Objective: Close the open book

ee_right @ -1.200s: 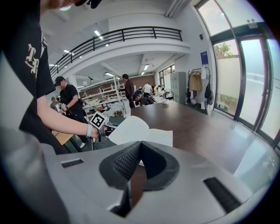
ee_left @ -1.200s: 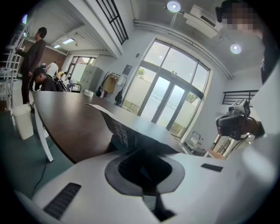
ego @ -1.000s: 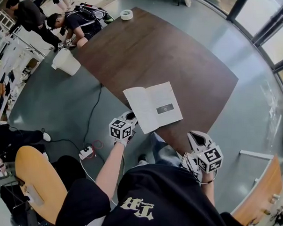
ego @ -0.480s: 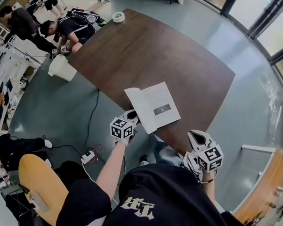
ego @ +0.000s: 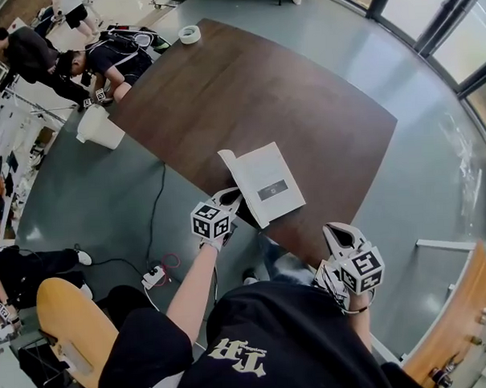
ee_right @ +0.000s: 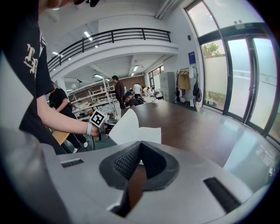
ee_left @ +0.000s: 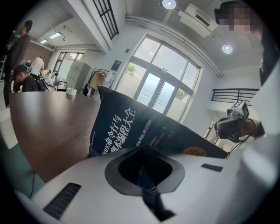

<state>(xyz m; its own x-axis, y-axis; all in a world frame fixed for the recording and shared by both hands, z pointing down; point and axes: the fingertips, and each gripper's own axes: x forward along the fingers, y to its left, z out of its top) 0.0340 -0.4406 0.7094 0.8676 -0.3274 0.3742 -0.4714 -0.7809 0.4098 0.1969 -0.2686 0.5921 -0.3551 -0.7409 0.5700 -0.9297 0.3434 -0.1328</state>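
- Book [ego: 267, 184] lies near my edge of the dark table [ego: 246, 84]. Its right half rests flat and its left half is tipped up off the wood.
- From the right gripper view I see the raised leaf standing as a white curve beside the flat page.
- Left gripper [ego: 229, 199] sits at the book's left edge, with its tips under the lifted cover. In the left gripper view the dark blue cover slopes up over the jaws, which are drawn together to a thin slit and clamp nothing.
- Right gripper [ego: 339, 235] hangs close to my body at the table's near edge, well apart from the book. Its jaws are likewise drawn together, and only brown tabletop shows through the slit.
- White bucket [ego: 98, 128] stands on the floor off the table's left corner; I cannot tell what is in it.
- Tape roll [ego: 189, 34] sits at the table's far corner.
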